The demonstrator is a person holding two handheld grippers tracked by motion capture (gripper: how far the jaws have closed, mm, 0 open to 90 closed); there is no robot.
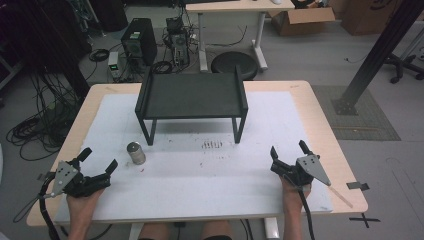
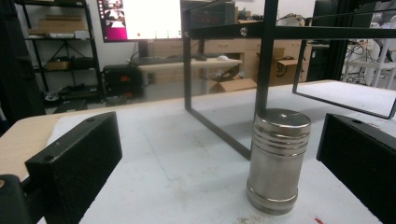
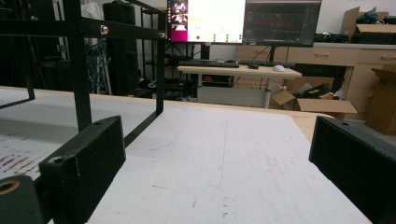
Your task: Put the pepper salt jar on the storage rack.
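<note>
Steel canister (image 2: 278, 161) stands upright just ahead of my left gripper (image 1: 98, 159), right of its centreline, ribs clear in its own view. My right gripper (image 1: 288, 148) faces bare white mat (image 3: 224, 158). Both jaws gape wide, holding nothing.

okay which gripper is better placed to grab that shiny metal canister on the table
Left. The ribbed steel canister stands just ahead of the open left gripper; the right gripper sits across the white mat.

High view: overhead, looking forward and down on table (image 1: 320, 107). Gripper views: low, close above mat, facing forward; shared with both, black stand (image 1: 191, 95) (image 2: 261, 60) (image 3: 77, 56).
</note>
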